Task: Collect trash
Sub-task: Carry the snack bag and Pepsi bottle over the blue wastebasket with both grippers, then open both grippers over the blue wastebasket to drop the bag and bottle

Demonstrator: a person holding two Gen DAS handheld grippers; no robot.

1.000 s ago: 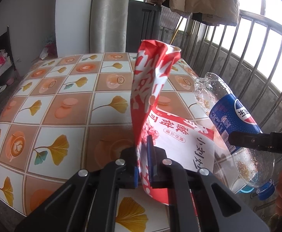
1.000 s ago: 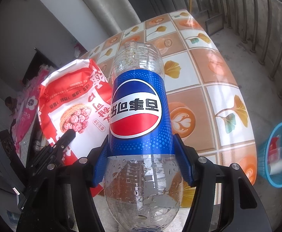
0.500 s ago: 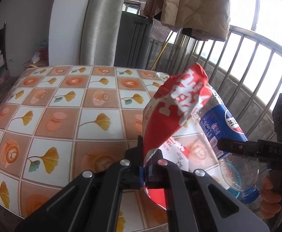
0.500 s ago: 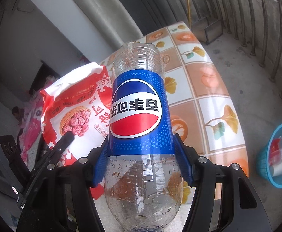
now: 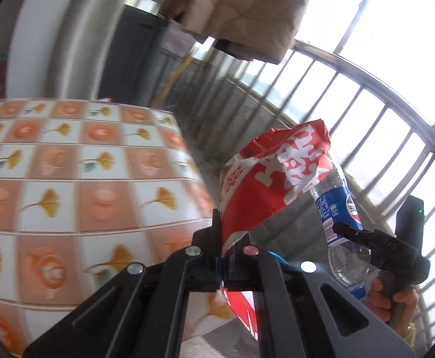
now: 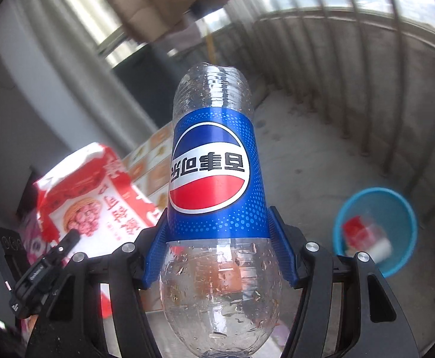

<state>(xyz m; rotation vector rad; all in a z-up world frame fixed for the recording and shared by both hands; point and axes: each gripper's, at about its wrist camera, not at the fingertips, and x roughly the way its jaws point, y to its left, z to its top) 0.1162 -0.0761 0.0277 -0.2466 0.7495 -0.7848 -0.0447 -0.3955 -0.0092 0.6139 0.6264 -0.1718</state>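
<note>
My left gripper [image 5: 224, 261] is shut on the lower edge of a crumpled red and white snack bag [image 5: 272, 185], which stands up in the air past the table's right edge. My right gripper [image 6: 218, 244] is shut on an empty clear bottle [image 6: 214, 167] with a blue label, bottom end pointing away, blue pads pressing both sides of the label. The left wrist view shows that bottle [image 5: 338, 208] just right of the bag, held by the right gripper [image 5: 348, 229] with a hand below it. The right wrist view shows the bag [image 6: 95, 205] at left with the left gripper [image 6: 68, 238].
A table [image 5: 68, 185] with an orange and white leaf-pattern cloth lies to the left. A blue bin [image 6: 375, 229] with red and white trash in it stands on the concrete balcony floor at right. Metal railing [image 5: 366, 125] runs behind; a beige quilted jacket [image 5: 247, 9] hangs overhead.
Both grippers have lifted their loads and swung right, off the table toward the balcony floor. The blue bin now sits nearer the middle of the right wrist view.
</note>
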